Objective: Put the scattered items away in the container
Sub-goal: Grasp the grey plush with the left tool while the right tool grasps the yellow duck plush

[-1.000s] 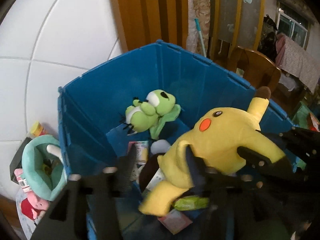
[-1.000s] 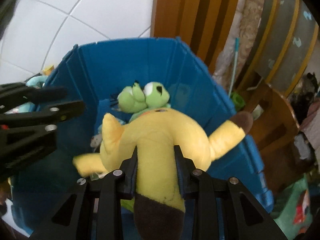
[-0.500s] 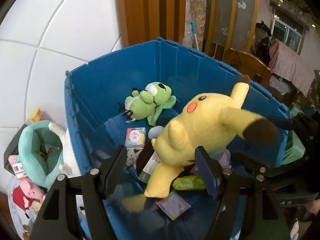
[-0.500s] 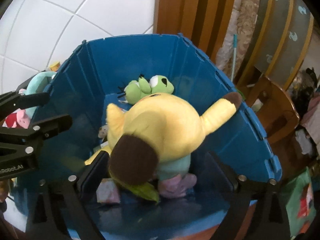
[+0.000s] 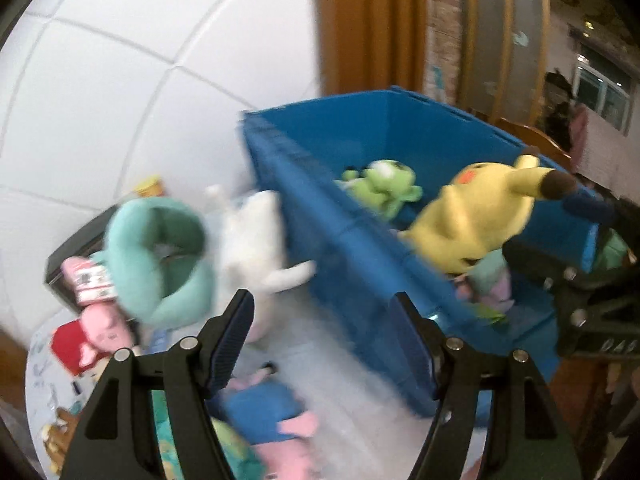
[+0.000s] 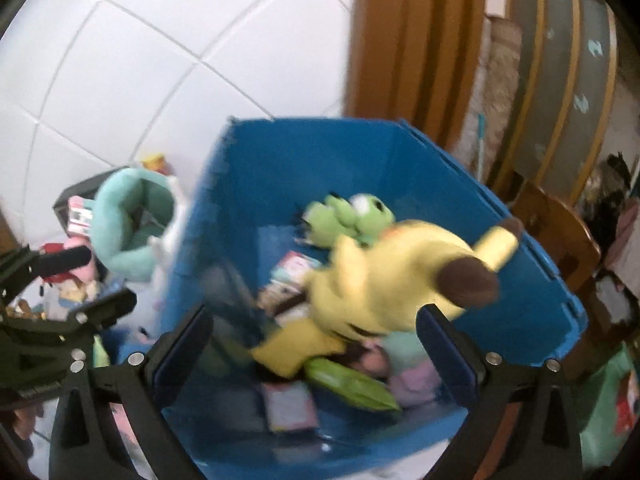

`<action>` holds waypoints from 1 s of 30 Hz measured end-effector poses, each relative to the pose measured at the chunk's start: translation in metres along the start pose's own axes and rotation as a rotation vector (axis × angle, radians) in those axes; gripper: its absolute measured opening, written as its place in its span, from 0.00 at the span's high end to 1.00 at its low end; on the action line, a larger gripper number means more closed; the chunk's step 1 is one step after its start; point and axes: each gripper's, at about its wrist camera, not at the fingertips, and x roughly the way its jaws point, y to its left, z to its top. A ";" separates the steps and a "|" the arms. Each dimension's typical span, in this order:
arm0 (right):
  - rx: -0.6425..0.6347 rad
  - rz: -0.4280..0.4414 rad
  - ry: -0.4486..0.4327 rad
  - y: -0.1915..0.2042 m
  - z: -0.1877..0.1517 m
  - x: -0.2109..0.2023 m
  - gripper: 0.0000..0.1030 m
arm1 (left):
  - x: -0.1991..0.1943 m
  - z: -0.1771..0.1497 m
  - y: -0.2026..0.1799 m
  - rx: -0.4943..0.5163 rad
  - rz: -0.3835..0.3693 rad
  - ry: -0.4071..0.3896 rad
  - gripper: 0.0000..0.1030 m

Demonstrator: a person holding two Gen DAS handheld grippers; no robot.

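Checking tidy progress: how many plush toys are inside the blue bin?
2 clearly: a green frog by the far wall of the bin, and a yellow plush lying on the pile in the middle. A pastel soft item beneath may be another.

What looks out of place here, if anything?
The yellow plush toy lies tilted on the pile inside the blue plastic bin, one brown-tipped ear poking toward the rim. Several toys sit outside the bin, including a teal ring-shaped plush and a white plush. Both grippers are open.
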 end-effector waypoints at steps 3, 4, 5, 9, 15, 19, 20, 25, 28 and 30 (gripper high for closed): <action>-0.026 0.041 -0.033 0.044 0.010 -0.005 0.00 | -0.010 -0.022 0.046 -0.053 0.040 0.005 0.32; -0.035 0.057 -0.047 0.061 0.014 -0.007 0.00 | -0.013 -0.030 0.063 -0.076 0.058 0.009 0.32; -0.046 0.075 -0.058 0.076 0.017 -0.008 0.00 | -0.015 -0.038 0.077 -0.093 0.078 0.013 0.32; -0.120 0.172 -0.071 0.149 0.027 -0.007 0.00 | -0.026 -0.076 0.149 -0.189 0.171 0.041 0.32; -0.237 0.324 -0.007 0.266 0.021 0.018 0.00 | -0.048 -0.143 0.255 -0.357 0.309 0.084 0.32; -0.296 0.410 0.061 0.334 0.006 0.041 0.00 | -0.068 -0.201 0.320 -0.472 0.399 0.127 0.32; -0.306 0.428 0.079 0.350 0.001 0.046 0.00 | -0.073 -0.216 0.333 -0.497 0.414 0.137 0.32; -0.358 0.514 0.154 0.420 -0.033 0.063 0.00 | -0.090 -0.295 0.389 -0.614 0.490 0.211 0.32; -0.401 0.556 0.192 0.455 -0.056 0.068 0.00 | -0.090 -0.332 0.403 -0.647 0.493 0.251 0.32; -0.415 0.566 0.218 0.472 -0.070 0.074 0.00 | -0.086 -0.356 0.409 -0.664 0.480 0.277 0.32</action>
